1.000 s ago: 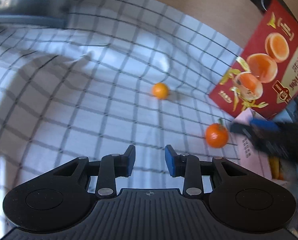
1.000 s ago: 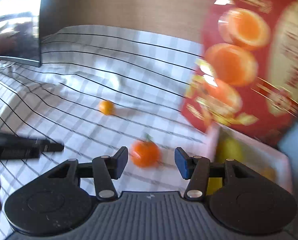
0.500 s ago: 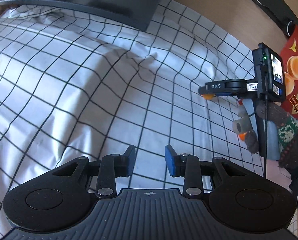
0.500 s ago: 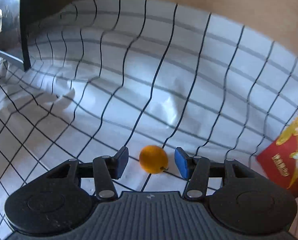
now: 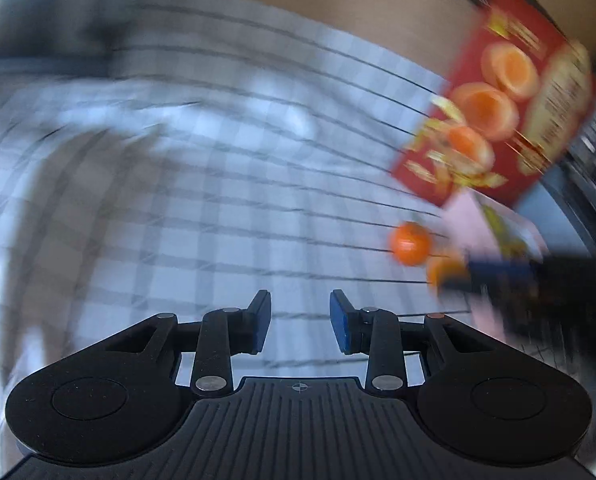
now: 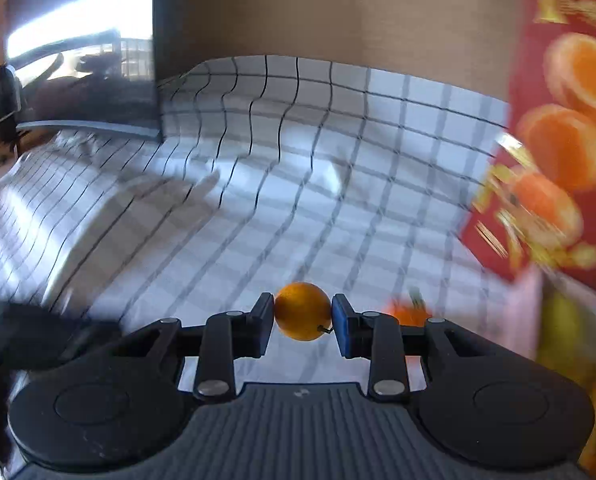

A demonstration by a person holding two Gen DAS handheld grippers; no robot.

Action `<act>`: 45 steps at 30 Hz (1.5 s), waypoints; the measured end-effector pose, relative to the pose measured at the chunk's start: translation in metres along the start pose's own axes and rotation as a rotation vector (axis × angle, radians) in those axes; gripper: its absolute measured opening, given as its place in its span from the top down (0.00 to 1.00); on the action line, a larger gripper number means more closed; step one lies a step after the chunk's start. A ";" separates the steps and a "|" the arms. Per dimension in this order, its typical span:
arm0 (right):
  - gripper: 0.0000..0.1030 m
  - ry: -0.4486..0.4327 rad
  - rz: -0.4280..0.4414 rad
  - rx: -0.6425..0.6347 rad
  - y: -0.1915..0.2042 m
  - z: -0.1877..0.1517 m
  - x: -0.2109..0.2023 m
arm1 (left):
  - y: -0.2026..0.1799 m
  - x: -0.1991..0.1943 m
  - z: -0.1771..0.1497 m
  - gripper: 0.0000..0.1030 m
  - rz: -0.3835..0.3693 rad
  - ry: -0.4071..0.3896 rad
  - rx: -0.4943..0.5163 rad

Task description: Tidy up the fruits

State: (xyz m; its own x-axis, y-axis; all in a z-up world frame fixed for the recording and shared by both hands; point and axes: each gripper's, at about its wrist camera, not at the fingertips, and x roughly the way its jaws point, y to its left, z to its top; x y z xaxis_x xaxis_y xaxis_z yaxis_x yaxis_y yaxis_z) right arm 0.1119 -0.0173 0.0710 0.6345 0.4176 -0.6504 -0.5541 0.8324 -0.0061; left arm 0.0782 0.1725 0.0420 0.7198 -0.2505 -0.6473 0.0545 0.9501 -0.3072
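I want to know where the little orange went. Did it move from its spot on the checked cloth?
Yes. The little orange is off its spot on the checked cloth and sits between the right tool's pads, now close to the red box.

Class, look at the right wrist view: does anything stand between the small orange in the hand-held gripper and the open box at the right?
Only one thing: the stemmed orange lies on the checked cloth between the right hand-held gripper, shut on the small orange, and the box. Carrying over it avoids contact.
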 end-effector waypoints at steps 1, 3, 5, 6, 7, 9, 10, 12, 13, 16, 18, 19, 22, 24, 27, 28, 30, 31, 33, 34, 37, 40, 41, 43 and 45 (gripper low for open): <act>0.70 0.011 -0.016 0.002 0.000 -0.016 -0.014 | -0.011 0.007 0.004 0.65 -0.031 -0.004 0.051; 0.70 0.039 -0.051 0.012 -0.002 -0.044 -0.034 | -0.038 0.024 0.012 0.65 -0.096 -0.011 0.168; 0.70 0.059 -0.116 0.013 -0.006 -0.069 -0.049 | -0.068 0.042 0.018 0.64 -0.122 0.011 0.306; 0.70 0.065 -0.148 0.020 -0.008 -0.079 -0.053 | -0.079 0.052 0.020 0.64 -0.114 0.017 0.370; 0.70 0.071 -0.168 0.042 -0.013 -0.087 -0.057 | -0.089 0.059 0.020 0.64 -0.099 0.017 0.419; 0.70 0.081 -0.187 0.104 -0.023 -0.098 -0.061 | -0.108 0.074 0.023 0.64 -0.057 0.018 0.485; 0.70 0.081 -0.197 0.131 -0.028 -0.102 -0.063 | -0.113 0.080 0.025 0.64 -0.048 0.020 0.494; 0.70 0.075 -0.212 0.174 -0.038 -0.109 -0.067 | -0.122 0.095 0.029 0.64 -0.043 0.033 0.494; 0.70 0.072 -0.216 0.187 -0.041 -0.112 -0.068 | -0.125 0.102 0.030 0.63 -0.032 0.043 0.495; 0.70 0.072 -0.232 0.216 -0.050 -0.121 -0.071 | -0.134 0.123 0.032 0.59 0.033 0.080 0.508; 0.70 0.073 -0.233 0.225 -0.055 -0.123 -0.070 | -0.139 0.126 0.033 0.58 0.031 0.080 0.503; 0.70 0.070 -0.233 0.228 -0.058 -0.126 -0.072 | -0.143 0.130 0.032 0.55 0.036 0.095 0.509; 0.70 0.062 -0.231 0.243 -0.065 -0.130 -0.073 | -0.153 0.137 0.024 0.44 0.082 0.102 0.570; 0.70 0.067 -0.225 0.255 -0.068 -0.133 -0.071 | -0.156 0.139 0.022 0.41 0.090 0.099 0.584; 0.70 0.079 -0.219 0.262 -0.070 -0.137 -0.071 | -0.152 0.142 0.028 0.41 0.094 0.102 0.537; 0.70 0.080 -0.214 0.263 -0.071 -0.138 -0.071 | -0.150 0.144 0.030 0.41 0.097 0.105 0.519; 0.70 0.079 -0.215 0.260 -0.071 -0.139 -0.074 | -0.147 0.149 0.036 0.42 0.101 0.113 0.484; 0.70 0.077 -0.217 0.257 -0.071 -0.139 -0.075 | -0.145 0.151 0.038 0.43 0.100 0.122 0.467; 0.69 0.068 -0.220 0.254 -0.071 -0.140 -0.079 | -0.141 0.157 0.042 0.43 0.083 0.154 0.425; 0.68 0.066 -0.221 0.254 -0.071 -0.140 -0.081 | -0.138 0.162 0.044 0.44 0.068 0.176 0.398; 0.54 0.057 -0.221 0.252 -0.071 -0.141 -0.086 | -0.132 0.168 0.046 0.45 0.057 0.195 0.349; 0.46 0.048 -0.211 0.256 -0.069 -0.144 -0.091 | -0.128 0.159 0.046 0.46 0.031 0.178 0.312; 0.46 0.048 -0.201 0.256 -0.067 -0.145 -0.092 | -0.129 0.154 0.045 0.47 0.018 0.172 0.311; 0.45 0.054 -0.186 0.252 -0.064 -0.147 -0.091 | -0.129 0.137 0.040 0.47 -0.011 0.163 0.322; 0.45 0.063 -0.185 0.246 -0.060 -0.148 -0.087 | -0.128 0.118 0.031 0.47 -0.036 0.157 0.323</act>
State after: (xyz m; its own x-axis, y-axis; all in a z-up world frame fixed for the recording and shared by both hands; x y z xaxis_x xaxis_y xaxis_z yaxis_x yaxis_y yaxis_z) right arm 0.0100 -0.1575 0.0157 0.6731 0.2340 -0.7016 -0.2807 0.9585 0.0504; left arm 0.1776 0.0270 0.0268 0.6000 -0.2868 -0.7468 0.3119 0.9435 -0.1118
